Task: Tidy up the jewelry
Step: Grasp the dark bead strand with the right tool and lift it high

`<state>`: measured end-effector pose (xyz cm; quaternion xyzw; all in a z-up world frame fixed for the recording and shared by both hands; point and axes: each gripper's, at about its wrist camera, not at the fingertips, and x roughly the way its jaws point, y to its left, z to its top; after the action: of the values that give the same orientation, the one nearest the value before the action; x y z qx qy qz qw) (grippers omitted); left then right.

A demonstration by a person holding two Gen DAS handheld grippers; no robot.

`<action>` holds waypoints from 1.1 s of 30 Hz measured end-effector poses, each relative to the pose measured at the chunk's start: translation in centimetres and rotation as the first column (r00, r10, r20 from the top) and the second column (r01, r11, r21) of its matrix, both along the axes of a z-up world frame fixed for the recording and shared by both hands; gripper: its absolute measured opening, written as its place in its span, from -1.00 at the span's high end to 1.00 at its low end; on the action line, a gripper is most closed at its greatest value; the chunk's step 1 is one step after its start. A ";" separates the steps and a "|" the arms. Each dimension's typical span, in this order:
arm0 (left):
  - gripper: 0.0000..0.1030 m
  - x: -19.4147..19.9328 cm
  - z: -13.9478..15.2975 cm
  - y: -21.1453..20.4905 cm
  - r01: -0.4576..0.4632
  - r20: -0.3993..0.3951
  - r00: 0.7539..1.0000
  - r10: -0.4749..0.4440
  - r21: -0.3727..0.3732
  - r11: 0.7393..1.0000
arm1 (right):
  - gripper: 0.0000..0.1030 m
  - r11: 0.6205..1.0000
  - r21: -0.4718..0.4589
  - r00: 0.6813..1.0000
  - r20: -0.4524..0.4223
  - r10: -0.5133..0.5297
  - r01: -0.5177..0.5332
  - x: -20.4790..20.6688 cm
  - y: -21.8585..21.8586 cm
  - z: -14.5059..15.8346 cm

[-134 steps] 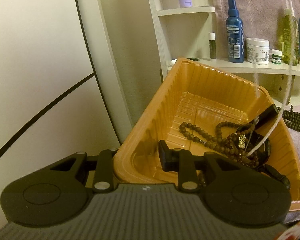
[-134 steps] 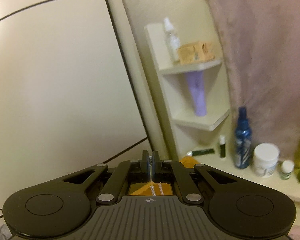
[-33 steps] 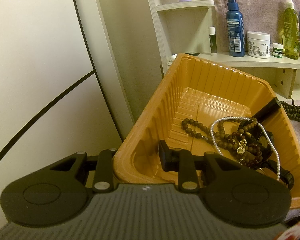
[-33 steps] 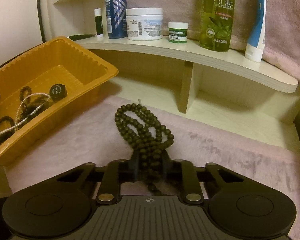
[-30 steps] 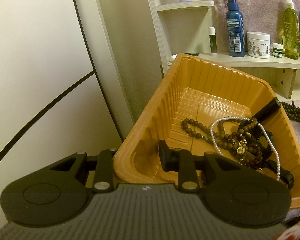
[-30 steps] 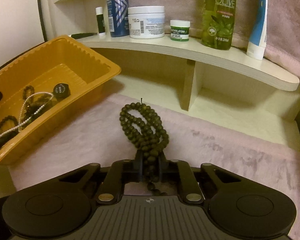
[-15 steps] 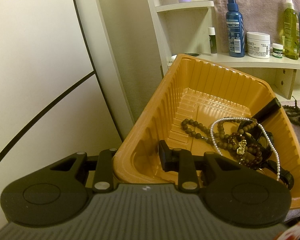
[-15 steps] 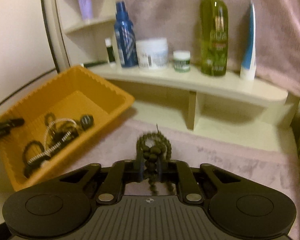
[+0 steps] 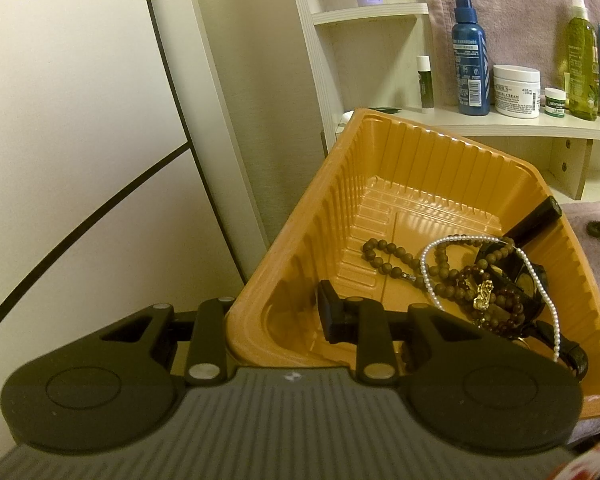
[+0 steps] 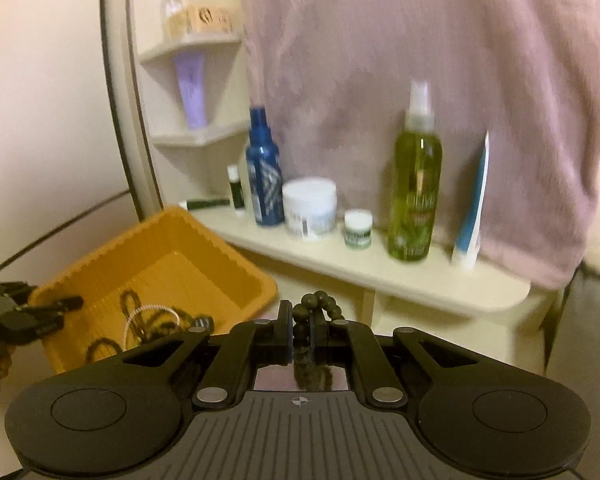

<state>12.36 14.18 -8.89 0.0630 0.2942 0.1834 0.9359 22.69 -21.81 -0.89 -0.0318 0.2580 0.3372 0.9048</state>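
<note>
In the ribbed orange plastic tray (image 9: 400,184) whose near wall our left gripper (image 9: 276,316) clamps, we see a white pearl strand (image 9: 536,276) and brown bead bracelets (image 9: 384,258) already gathered, while our right gripper (image 10: 300,336), jaws just closed, pinches the dark bead necklace (image 10: 318,304) yet to go in.

Glossy ribbed plastic tray (image 9: 404,168)

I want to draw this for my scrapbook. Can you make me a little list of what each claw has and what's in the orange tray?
left claw: clamped on the near rim of the ribbed orange plastic tray
right claw: shut on a dark round-bead strand
in tray: white pearl necklace, brown wooden bead strand, dark bracelets with a gold charm
behind, on shelf: blue spray bottle, white cream jar, green olive bottle
</note>
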 end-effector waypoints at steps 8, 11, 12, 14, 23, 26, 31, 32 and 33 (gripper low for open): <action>0.51 0.0 0.1 0.0 0.001 0.000 1.000 -0.001 0.000 1.000 | 0.86 1.000 0.011 0.999 0.043 0.008 -0.008 -0.7 -0.4 4.4; 0.51 0.0 0.2 -0.1 0.001 0.002 1.000 -0.001 0.000 1.000 | 0.86 1.000 0.009 0.999 0.052 0.010 -0.010 -0.8 -0.3 5.7; 0.51 0.0 0.2 -0.1 0.001 0.003 1.000 -0.001 0.000 1.000 | 0.86 1.000 0.007 0.999 0.054 0.008 -0.008 -0.8 -0.3 6.0; 0.51 -0.1 0.2 -0.1 -0.001 0.005 1.000 0.001 0.001 1.000 | 0.86 1.000 0.001 0.998 0.061 0.010 -0.010 -0.9 -0.2 6.7; 0.51 -0.1 0.2 -0.1 -0.001 0.008 1.000 0.001 0.001 1.000 | 0.86 0.999 -0.013 0.995 0.094 0.034 -0.032 -1.2 1.3 9.6; 0.51 -0.1 0.2 -0.1 -0.001 0.009 1.000 0.001 0.000 1.000 | 0.86 0.999 -0.009 0.993 0.106 0.045 -0.044 -1.4 1.8 10.5; 0.51 -0.2 0.2 -0.2 -0.002 0.011 1.000 0.002 -0.001 1.000 | 0.86 0.997 -0.003 0.989 0.131 0.071 -0.071 -1.8 2.9 11.9; 0.51 -0.2 0.2 -0.2 -0.001 0.012 1.000 0.001 -0.001 1.000 | 0.86 0.997 0.000 0.988 0.136 0.075 -0.076 -1.9 3.1 12.2; 0.51 -0.2 0.2 -0.2 -0.001 0.012 1.000 0.001 0.000 1.000 | 0.86 0.997 0.002 0.987 0.141 0.080 -0.081 -2.0 3.3 12.6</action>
<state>12.18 13.97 -8.69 0.0616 0.2885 0.1842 0.9376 20.66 -18.54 11.66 -0.0625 0.1906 0.3715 0.9065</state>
